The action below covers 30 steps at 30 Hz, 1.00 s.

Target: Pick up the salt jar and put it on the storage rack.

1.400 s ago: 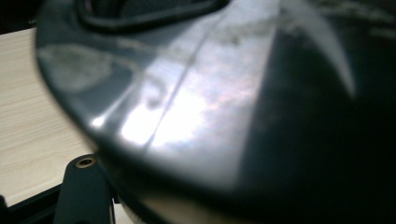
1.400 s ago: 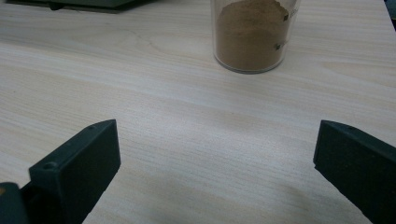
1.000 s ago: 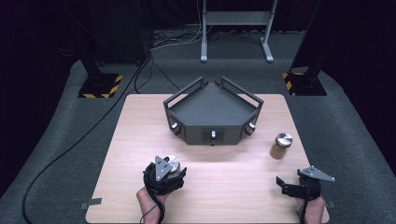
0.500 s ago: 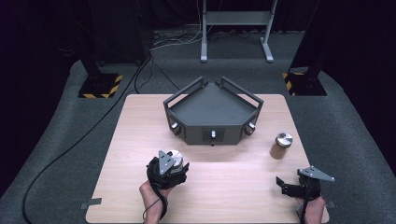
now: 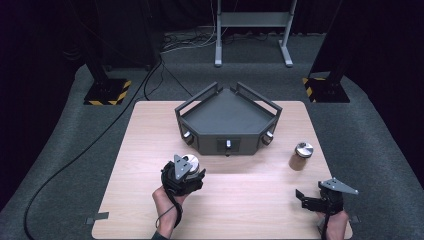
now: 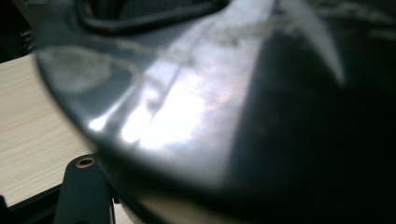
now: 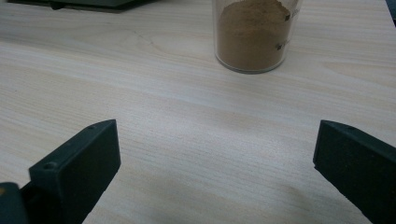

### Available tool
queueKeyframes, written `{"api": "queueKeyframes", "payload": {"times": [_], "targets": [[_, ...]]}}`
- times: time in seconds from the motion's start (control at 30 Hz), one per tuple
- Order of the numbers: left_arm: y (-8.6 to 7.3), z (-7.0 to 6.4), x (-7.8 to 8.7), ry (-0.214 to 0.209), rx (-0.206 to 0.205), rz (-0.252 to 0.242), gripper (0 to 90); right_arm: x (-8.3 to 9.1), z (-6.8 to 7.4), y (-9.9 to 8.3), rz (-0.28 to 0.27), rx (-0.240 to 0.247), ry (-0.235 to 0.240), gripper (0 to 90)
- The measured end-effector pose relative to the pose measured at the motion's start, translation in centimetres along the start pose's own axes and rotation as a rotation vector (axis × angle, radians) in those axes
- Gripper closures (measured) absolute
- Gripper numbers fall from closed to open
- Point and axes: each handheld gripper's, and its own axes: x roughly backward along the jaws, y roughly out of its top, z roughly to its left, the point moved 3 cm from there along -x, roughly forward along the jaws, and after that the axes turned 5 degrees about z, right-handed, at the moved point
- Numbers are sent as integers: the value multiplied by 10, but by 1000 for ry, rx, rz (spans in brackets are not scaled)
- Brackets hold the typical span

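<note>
the left gripper point(image 5: 183, 175) sits over the near-left middle of the wooden table point(image 5: 145, 135), just in front of the dark angular tray point(image 5: 227, 112), and it appears to have hold of a jar with a shiny metal lid point(image 5: 190, 161) that peeks out at its far side; in the left gripper view that lid point(image 6: 187, 107) is pressed up so close to the camera that it is a blurred gleaming curve, so i cannot tell how wide the jaws stand, though one black jaw sits right against the jar at the bottom left; the right gripper point(image 5: 312, 200) rests low at the near-right corner of the table, jaws spread wide with nothing between them; in the right gripper view bare wood lies between the two black jaws; a second jar of brown powder point(image 7: 254, 35) stands upright farther off, and the high view shows it point(image 5: 300, 156) with its own metal lid, right of the tray and well apart from the right gripper.
</note>
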Motion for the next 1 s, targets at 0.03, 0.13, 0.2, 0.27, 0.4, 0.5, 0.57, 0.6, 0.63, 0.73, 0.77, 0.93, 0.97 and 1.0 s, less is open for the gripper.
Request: {"api": "queueKeyframes", "payload": {"times": [0.03,0.13,0.2,0.27,0.4,0.5,0.57,0.6,0.63,0.73,0.77,0.93,0.97,1.0], "targets": [[1,0,-1,-1,-2,2,315,0,0,0,0,0,0,0],[4,1,-3,-4,-3,1,315,0,0,0,2,1,0,0],[5,1,-4,-5,-5,3,315,0,0,0,1,0,1,0],[7,1,-5,-7,-7,4,314,0,0,0,2,0,1,0],[9,1,-8,-12,-2,3,315,0,0,0,2,0,1,0],[11,2,-10,-13,-2,5,315,0,-1,0,2,1,2,0],[13,2,-10,-14,-3,7,315,0,0,0,2,1,2,0],[13,2,-11,-15,1,5,315,0,-1,0,2,1,3,0],[14,3,-11,-16,3,5,314,0,-1,0,3,1,3,0],[18,4,-12,-17,0,6,315,0,-1,1,4,2,4,0],[19,4,-13,-18,1,6,315,0,-1,1,4,3,4,0],[25,4,-15,-20,-8,8,315,0,-1,1,5,3,4,0],[26,4,-15,-20,-7,7,315,0,-1,1,5,4,4,0],[27,4,-15,-20,-9,9,315,0,-1,1,6,4,4,0]]}}
